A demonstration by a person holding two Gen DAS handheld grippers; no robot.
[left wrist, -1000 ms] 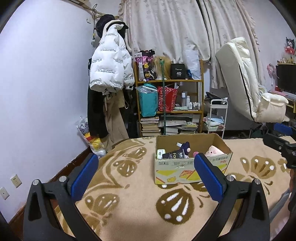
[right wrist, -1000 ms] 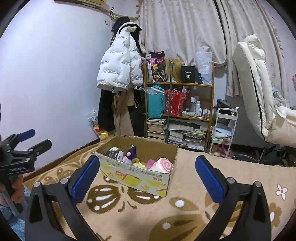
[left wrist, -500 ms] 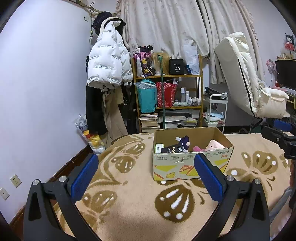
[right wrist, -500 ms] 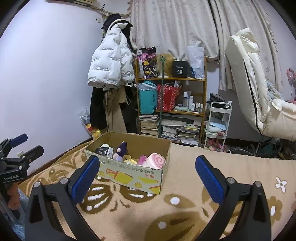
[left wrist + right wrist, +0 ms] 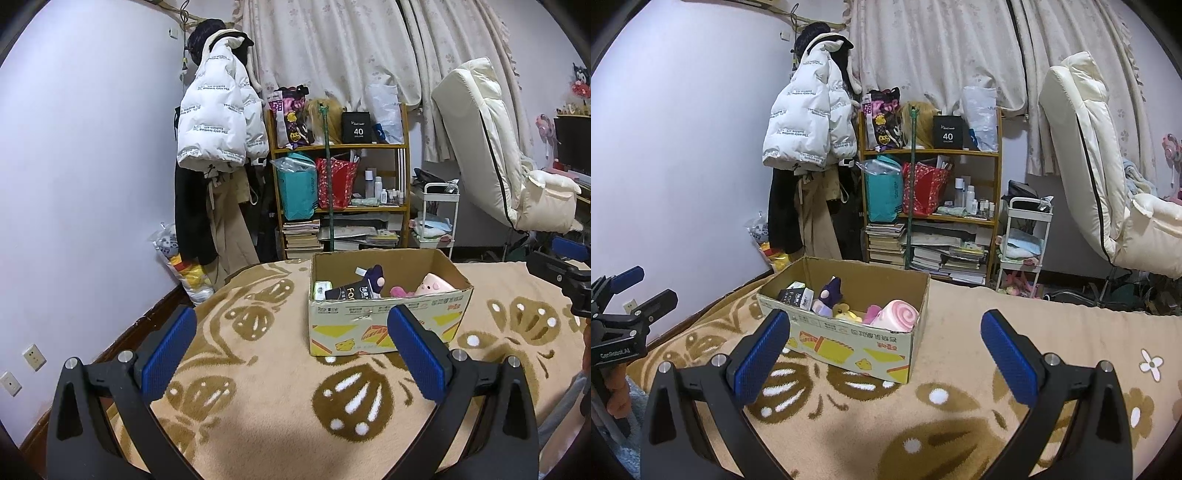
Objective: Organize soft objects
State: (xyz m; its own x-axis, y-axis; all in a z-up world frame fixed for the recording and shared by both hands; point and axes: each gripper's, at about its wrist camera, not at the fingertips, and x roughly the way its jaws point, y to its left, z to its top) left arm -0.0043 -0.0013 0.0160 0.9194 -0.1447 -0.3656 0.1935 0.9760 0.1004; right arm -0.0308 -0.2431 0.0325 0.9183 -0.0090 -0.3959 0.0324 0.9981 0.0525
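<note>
An open cardboard box (image 5: pixel 388 317) stands on the beige patterned blanket (image 5: pixel 258 387); it also shows in the right wrist view (image 5: pixel 849 339). Inside lie soft toys: a purple plush (image 5: pixel 375 275), a pink plush (image 5: pixel 434 284) and a pink swirl roll (image 5: pixel 899 314), beside small cartons. My left gripper (image 5: pixel 291 347) is open and empty, held back from the box. My right gripper (image 5: pixel 886 350) is open and empty, right of the box. Each gripper shows at the edge of the other's view.
A wooden shelf (image 5: pixel 340 199) with bags and books stands behind the box, with a white puffer jacket (image 5: pixel 218 125) hung to its left. A white cart (image 5: pixel 1023 243) and a cream recliner (image 5: pixel 1108 177) are at the right. A wall runs along the left.
Both grippers have pulled back and risen a little, so the box looks smaller and farther. Both stay open and empty.
</note>
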